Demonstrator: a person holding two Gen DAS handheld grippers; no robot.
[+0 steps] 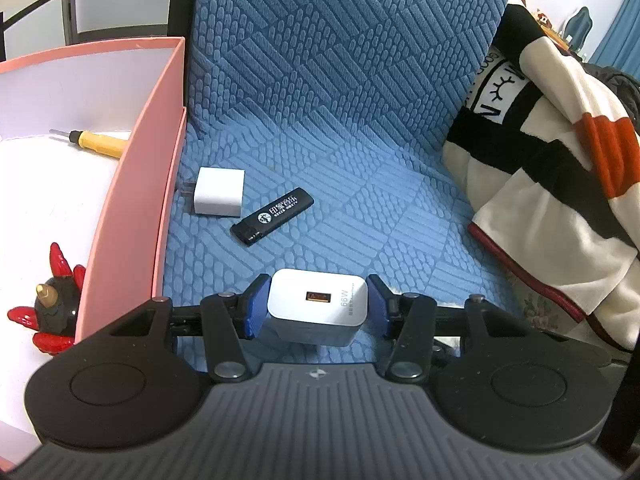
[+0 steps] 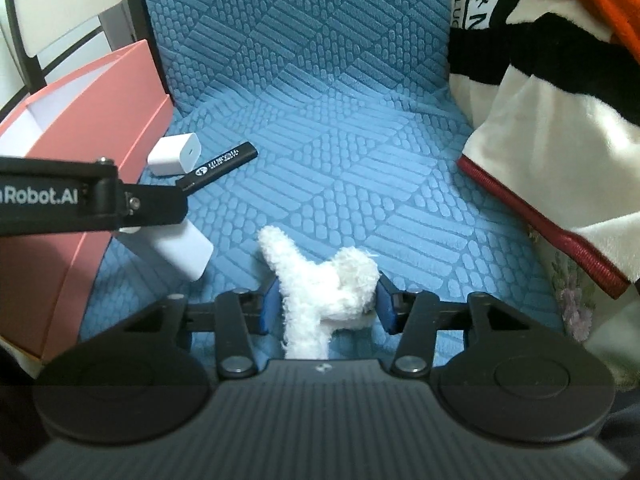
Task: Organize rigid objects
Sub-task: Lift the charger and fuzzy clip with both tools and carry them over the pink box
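My left gripper [image 1: 318,306] is shut on a white 66W charger [image 1: 316,306], held just above the blue seat cushion; it also shows in the right wrist view [image 2: 176,250]. A smaller white charger [image 1: 219,192] and a black lighter [image 1: 272,216] lie on the cushion beside the pink box [image 1: 132,200]. A yellow screwdriver [image 1: 96,142] and a red-and-black figurine [image 1: 52,304] are inside the box. My right gripper [image 2: 326,300] is shut on a white fluffy plush toy [image 2: 324,288].
A black, white and orange blanket [image 1: 560,184] is piled on the right side of the seat. The blue quilted backrest [image 1: 344,40] rises behind. The left gripper's arm [image 2: 80,200] crosses the right wrist view at left.
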